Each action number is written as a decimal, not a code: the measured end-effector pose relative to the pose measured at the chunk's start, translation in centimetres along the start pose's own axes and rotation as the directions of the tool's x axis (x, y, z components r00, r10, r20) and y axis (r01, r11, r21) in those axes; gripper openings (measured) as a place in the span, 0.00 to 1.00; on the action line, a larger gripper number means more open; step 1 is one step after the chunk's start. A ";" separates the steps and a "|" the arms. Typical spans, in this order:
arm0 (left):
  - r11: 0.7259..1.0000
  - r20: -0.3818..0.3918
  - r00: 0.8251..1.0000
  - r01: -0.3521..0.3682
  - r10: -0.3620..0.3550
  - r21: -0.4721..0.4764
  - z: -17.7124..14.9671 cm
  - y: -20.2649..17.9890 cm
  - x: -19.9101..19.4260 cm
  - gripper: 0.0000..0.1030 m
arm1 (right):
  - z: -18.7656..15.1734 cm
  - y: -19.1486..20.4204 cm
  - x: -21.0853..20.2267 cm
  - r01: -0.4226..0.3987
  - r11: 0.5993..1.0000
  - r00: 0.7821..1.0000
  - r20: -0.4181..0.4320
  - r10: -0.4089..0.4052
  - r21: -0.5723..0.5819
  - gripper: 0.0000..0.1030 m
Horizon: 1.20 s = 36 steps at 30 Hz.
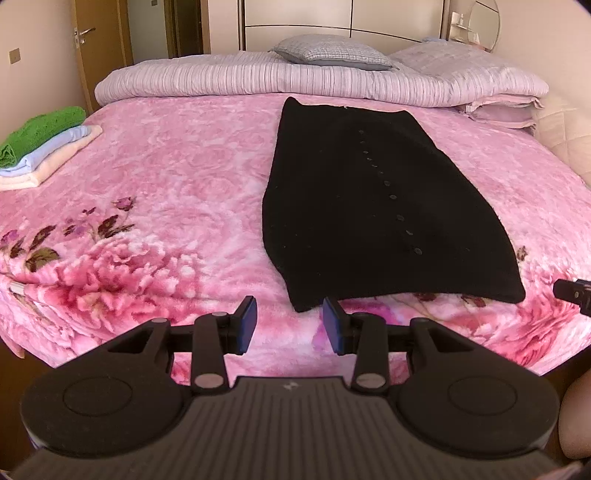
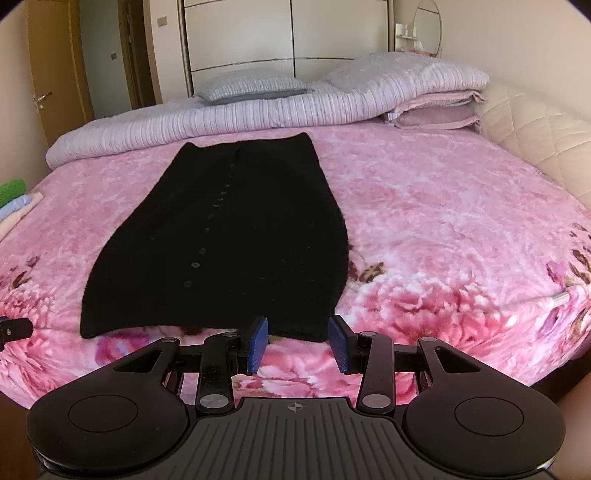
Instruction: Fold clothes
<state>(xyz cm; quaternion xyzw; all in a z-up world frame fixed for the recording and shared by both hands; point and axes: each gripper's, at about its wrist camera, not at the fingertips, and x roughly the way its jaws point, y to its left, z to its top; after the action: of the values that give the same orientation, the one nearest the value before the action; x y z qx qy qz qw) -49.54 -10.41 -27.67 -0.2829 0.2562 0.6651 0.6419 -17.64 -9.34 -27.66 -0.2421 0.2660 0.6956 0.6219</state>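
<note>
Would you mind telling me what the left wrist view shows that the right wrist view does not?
Only the left wrist view shows the whole towel stack and the left tool, open. Only the right wrist view shows the quilted headboard, the whole oval mirror and the right tool, open. Both show the black garment, flat on the pink blanket, with pillows behind.
</note>
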 end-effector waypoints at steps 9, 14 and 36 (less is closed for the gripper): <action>0.879 -0.009 0.953 0.275 -0.302 -0.389 0.0 6.1 5.8 0.37 | -1.1 -8.1 5.5 -0.296 0.872 0.941 -0.036 0.336 0.389 0.39; 0.769 -0.009 0.929 0.301 -0.370 -0.565 -0.3 8.6 10.4 0.37 | -1.2 -12.2 9.1 -0.336 0.764 0.912 -0.010 0.409 0.551 0.39; 0.511 0.099 0.728 0.564 -0.679 -0.649 0.0 10.3 21.0 0.23 | -0.5 -16.1 18.5 -0.463 0.497 0.769 0.053 0.637 0.734 0.38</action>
<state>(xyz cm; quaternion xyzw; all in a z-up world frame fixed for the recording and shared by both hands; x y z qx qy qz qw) -60.21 4.00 -42.71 -0.6110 -0.0521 0.4081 0.6763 -3.66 5.31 -41.47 0.0386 0.6442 0.6663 0.3736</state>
